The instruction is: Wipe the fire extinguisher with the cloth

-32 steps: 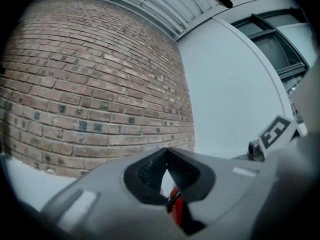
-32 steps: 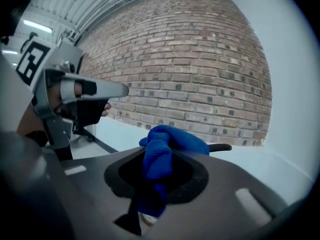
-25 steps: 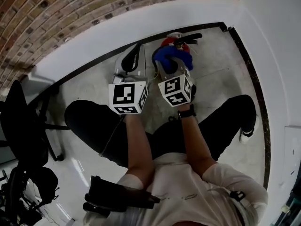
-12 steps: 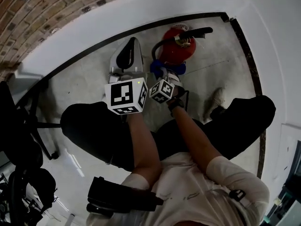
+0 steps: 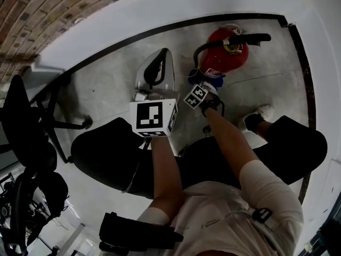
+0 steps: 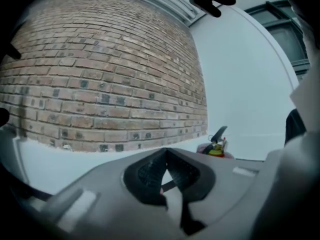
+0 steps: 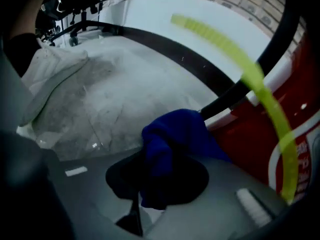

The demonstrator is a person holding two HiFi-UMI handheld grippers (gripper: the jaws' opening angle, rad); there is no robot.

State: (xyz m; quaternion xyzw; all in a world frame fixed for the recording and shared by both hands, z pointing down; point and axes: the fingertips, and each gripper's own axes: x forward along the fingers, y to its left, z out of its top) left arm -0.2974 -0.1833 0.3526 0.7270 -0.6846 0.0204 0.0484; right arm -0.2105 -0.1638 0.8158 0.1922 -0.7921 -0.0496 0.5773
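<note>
No text can be read anywhere. The extinguisher (image 7: 240,134) carries a white label (image 7: 301,146) with red print, too blurred and cropped to make out.

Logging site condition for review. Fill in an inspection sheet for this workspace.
Surface: grey concrete floor, scuffed.
Job's things: red fire extinguisher upright by the wall; blue cloth at its lower body.
Clutter: black office chair at the left.
Grippers: left gripper shut, empty, away from the extinguisher; right gripper shut on the cloth.
Cables: black hose on the extinguisher; no loose cables seen.
Surroundings: brick wall above a white base.
</note>
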